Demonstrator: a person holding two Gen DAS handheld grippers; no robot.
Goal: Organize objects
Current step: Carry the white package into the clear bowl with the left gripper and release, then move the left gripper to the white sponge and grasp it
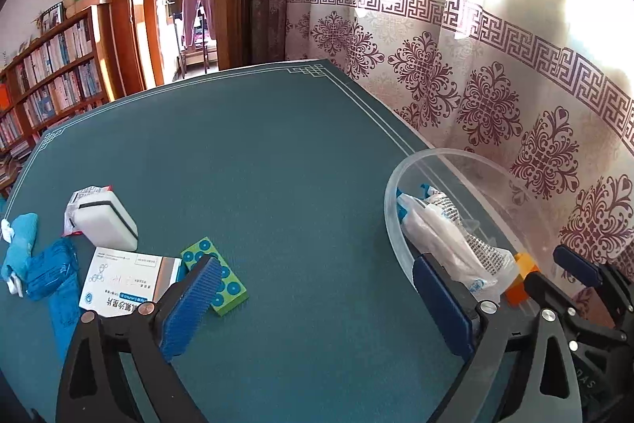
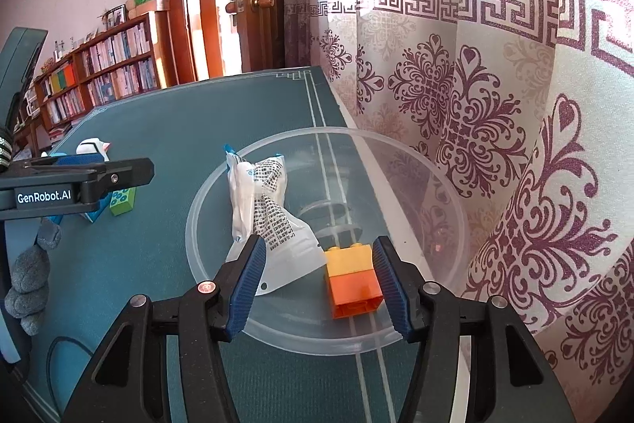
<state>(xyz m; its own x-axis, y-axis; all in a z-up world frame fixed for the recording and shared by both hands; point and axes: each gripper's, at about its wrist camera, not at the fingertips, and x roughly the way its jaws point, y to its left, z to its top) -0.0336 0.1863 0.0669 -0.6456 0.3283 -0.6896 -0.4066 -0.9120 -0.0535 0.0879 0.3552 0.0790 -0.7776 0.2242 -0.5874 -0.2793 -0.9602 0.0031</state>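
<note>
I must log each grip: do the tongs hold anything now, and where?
Nothing is held. Left tongs are open over bare table; right tongs open around the orange block.

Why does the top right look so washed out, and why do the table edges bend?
Left wrist view: daylight through the patterned white curtain blows out the top right; the fisheye lens bows the dark green table mat. Right wrist view: same glare, and the clear plastic bowl shows the mat's lines through it.

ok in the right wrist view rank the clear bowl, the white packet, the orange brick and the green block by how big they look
1. clear bowl
2. white packet
3. orange brick
4. green block

The green block lies farther from the camera and is partly hidden, so its last place is unsure.
</note>
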